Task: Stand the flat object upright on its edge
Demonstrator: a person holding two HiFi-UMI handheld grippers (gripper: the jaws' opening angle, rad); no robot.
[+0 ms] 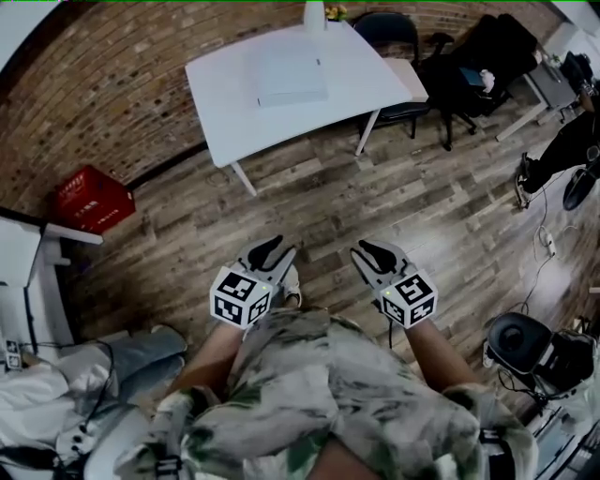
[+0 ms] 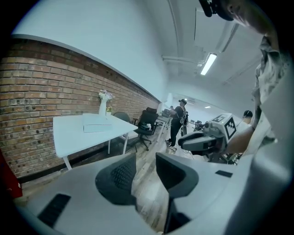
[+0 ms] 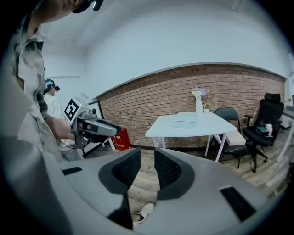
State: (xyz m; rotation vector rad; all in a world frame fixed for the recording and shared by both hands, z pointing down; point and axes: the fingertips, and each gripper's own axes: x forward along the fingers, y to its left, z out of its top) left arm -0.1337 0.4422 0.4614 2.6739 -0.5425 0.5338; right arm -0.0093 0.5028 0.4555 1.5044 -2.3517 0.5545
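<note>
Flat white rectangular slab [image 1: 289, 75] lies flat on the white rectangular table [image 1: 217, 82], far from both grippers. Left gripper [image 1: 272, 249] and right gripper [image 1: 371, 251]: jaws parted, nothing between them. Judgement: walk in, pinch opposite ends, tip up slowly, and release only once it balances.

White for tabletop [image 1: 220, 103] and flat object [image 1: 289, 75]; red-brown brick wall [image 1: 112, 84]; red crate [image 1: 92, 200]; grey-brown planked floor [image 1: 403, 202]; black-and-white square markers on left gripper [image 1: 279, 247] and right gripper [image 1: 364, 249]; green-and-cream camouflage shirt [image 1: 319, 375].

claws [image 1: 267, 253] [image 1: 375, 254] 2 | table [image 1: 225, 84] 1 | flat object [image 1: 291, 75] 1 | vase [image 1: 314, 14] 1 | red crate [image 1: 91, 199] 1 | chairs [image 3: 226, 113] [image 3: 264, 120] 2
</note>
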